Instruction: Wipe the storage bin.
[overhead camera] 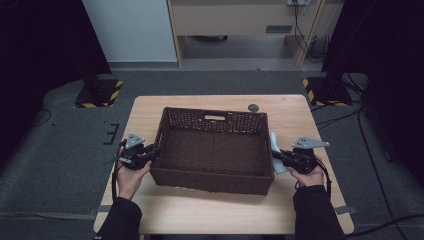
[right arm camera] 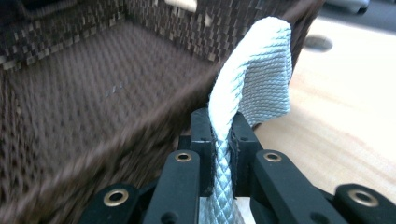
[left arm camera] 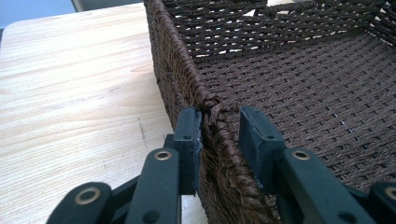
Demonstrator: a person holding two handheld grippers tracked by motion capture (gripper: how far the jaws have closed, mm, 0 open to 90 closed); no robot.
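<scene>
No writing, label, brand or number can be read anywhere in these pictures. The only sign-like markings are the yellow-and-black hazard stripes on the two dark stand bases on the floor, seen in the high view well beyond the table, one far ahead of the left gripper and the other far ahead of the right gripper. They bear no letters or figures.
</scene>
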